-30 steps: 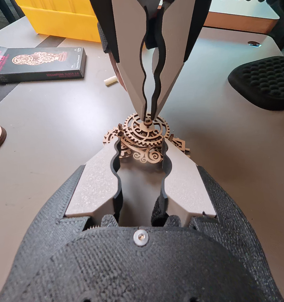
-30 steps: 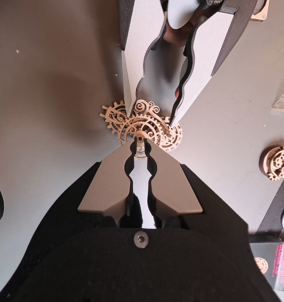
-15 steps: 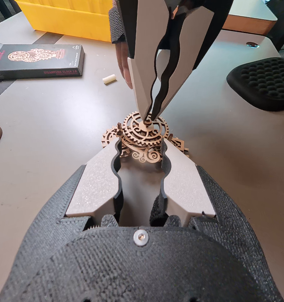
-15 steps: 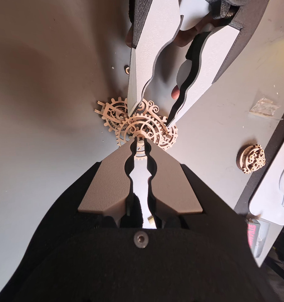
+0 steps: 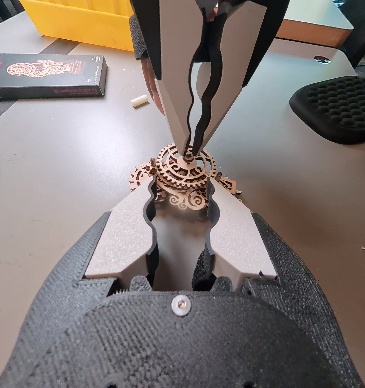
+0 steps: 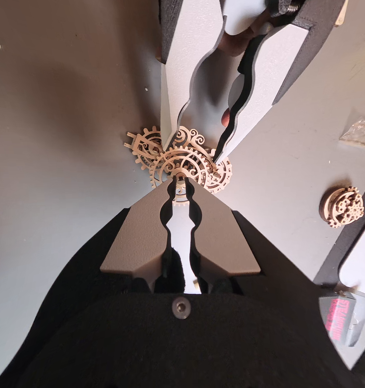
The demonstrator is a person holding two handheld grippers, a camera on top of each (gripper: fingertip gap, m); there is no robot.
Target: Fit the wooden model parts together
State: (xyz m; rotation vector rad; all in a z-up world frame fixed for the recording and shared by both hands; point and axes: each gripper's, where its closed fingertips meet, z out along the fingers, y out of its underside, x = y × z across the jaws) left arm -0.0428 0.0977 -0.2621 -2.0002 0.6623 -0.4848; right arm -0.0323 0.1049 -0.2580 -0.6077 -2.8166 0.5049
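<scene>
The wooden gear model (image 5: 185,178) lies flat on the grey table (image 5: 62,157), with a large gear on top. My left gripper (image 5: 181,182) reaches in from the near side, and its two fingertips press on the model's sides. It also shows in the right wrist view (image 6: 192,154), coming from above. My right gripper (image 6: 180,178) is shut on a small dark wooden peg (image 6: 180,178) that stands in the big gear's hub. In the left wrist view the right gripper (image 5: 189,155) comes down steeply onto that peg (image 5: 189,157).
A yellow bin (image 5: 83,23) and a black box (image 5: 45,75) lie at the far left. A small white cylinder (image 5: 139,100) lies behind the model, and a black honeycomb pad (image 5: 336,109) is at the right. A small wooden gear stack (image 6: 341,206) and a plastic bag (image 6: 360,134) lie to the side. My two grippers' fingertips are within a few centimetres of each other. The small white cylinder (image 5: 139,100) is about equally far from each gripper, around 15 centimetres.
My right gripper has tilted and swung a little while its tips stayed on the hub peg. My left fingers have drawn in slightly on the model, which has not moved.
</scene>
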